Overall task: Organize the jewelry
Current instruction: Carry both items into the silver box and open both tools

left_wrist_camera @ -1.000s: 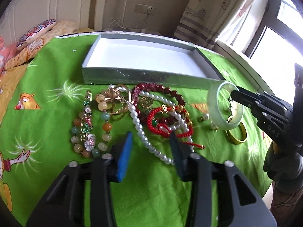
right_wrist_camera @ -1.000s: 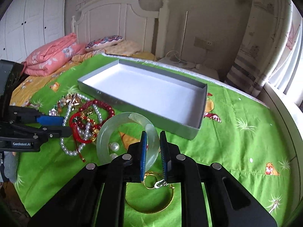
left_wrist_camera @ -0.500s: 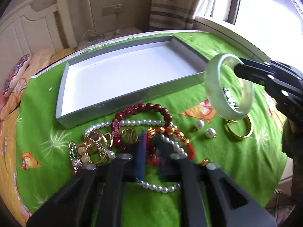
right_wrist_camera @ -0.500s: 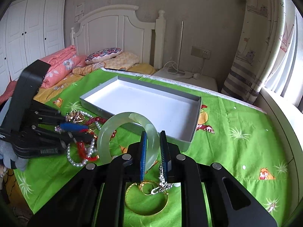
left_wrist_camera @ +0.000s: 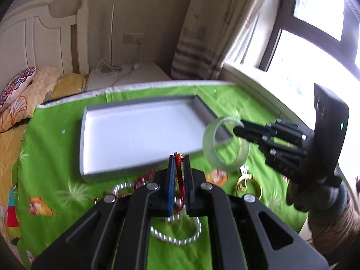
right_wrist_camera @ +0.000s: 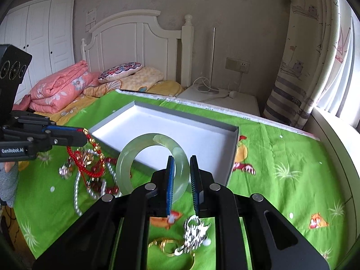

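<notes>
1. Since the earlier frames the left claw (left_wrist_camera: pixel 179 157) has closed on the red cord bracelet (right_wrist_camera: pixel 84 164) and lifted it off the jewelry heap (right_wrist_camera: pixel 94 175), so the cord now hangs from its tips. The right claw (right_wrist_camera: pixel 181 164) has carried the pale green bangle (right_wrist_camera: pixel 153 164) up toward the near right corner of the gray box (left_wrist_camera: pixel 139 132).
2. Left claw: clamped on the red cord bracelet, which dangles over the green bedspread (left_wrist_camera: pixel 49 157) just in front of the box's near wall.
3. To do this step well, I judge the left hand should lift until the cord swings free of the pearl strand (left_wrist_camera: pixel 175 234), then lower it into the box's left half.
4. Right claw: clamped on the bangle's rim, with the ring standing upright. It should clear the box wall, then set the bangle flat in the right half, away from the cord.
5. The gold bangle (left_wrist_camera: pixel 248 185) and a silver chain piece (right_wrist_camera: pixel 195 229) lie on the bedspread below the right claw.
6. Hard to make out: motion blur smears the heap, so whether beads snag the cord is unclear. The claw bodies hide the bedspread nearest each camera.
</notes>
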Tool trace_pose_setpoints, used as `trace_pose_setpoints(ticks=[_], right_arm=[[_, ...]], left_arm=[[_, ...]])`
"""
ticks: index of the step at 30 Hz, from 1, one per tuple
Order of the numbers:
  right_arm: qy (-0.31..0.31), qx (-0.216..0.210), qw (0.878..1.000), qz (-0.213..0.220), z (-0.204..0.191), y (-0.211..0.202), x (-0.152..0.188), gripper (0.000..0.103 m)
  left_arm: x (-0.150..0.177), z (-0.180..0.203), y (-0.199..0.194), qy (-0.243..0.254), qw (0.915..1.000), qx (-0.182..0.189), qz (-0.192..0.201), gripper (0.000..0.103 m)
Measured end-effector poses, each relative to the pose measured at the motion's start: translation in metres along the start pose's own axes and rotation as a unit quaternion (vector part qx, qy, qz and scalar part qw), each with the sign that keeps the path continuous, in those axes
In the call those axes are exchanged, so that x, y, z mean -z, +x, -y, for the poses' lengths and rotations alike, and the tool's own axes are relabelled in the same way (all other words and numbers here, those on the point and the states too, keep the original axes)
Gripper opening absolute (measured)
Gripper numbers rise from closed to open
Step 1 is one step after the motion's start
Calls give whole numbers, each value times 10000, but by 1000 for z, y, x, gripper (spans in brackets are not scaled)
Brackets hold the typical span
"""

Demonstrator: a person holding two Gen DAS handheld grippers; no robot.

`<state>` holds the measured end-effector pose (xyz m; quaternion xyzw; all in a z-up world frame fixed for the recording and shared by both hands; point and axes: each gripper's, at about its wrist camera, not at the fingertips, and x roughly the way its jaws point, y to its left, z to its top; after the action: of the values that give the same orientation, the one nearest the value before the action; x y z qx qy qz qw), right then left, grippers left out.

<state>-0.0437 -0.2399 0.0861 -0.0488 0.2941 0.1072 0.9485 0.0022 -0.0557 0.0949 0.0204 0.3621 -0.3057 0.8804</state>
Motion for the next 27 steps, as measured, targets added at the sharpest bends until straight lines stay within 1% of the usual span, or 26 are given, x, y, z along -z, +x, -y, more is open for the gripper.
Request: trace_pose_setpoints(ticks=[3,6,10,13,16,17,19,20,21,22,23,24,25,27], right_arm=[[72,-8,10000,-42,4,11,-11,15],[213,-13,9996,-204,11,33,-20,15],[481,-15,9979,-441,24,66,-29,15],[637,-55,9958,-660,30,91,-36,15],[737,-58,9927,-957,35,119,-39,16],[764,-91,9909,-1105,36,129,-38,16],[852,-86,9888,-1219,41,136,-39,16],[898,-74,9881,-1244,43,135,-39,17],[942,-91,9879,-1231,45,131,-40,20],[979,-152,9890,-1100,49,119,-41,32],[980,-158,9899,-1007,50,111,-41,42],[951,-125,9918,-839,53,96,-39,66],[929,-109,9930,-724,54,85,-37,79],[912,-93,9944,-521,58,63,-29,80]], left_arm=[[-21,-9,3,-216,9996,33,169,7],[-43,-20,11,-420,9987,7,277,7],[-69,-37,33,-699,9969,-151,331,7],[-79,-54,53,-960,9947,-292,233,7],[-81,-70,73,-1148,9922,-485,85,7],[-79,-76,82,-1219,9906,-620,-5,7],[-70,-90,95,-1386,9863,-886,-153,10],[-65,-95,98,-1447,9845,-973,-211,25],[-59,-98,97,-1492,9829,-1052,-243,45],[-54,-100,94,-1498,9821,-1120,-194,55],[-47,-101,85,-1464,9810,-1274,-61,73],[-41,-103,78,-1450,9802,-1345,23,80],[-33,-102,67,-1459,9794,-1390,134,83],[-19,-100,49,-1503,9790,-1348,274,85]])
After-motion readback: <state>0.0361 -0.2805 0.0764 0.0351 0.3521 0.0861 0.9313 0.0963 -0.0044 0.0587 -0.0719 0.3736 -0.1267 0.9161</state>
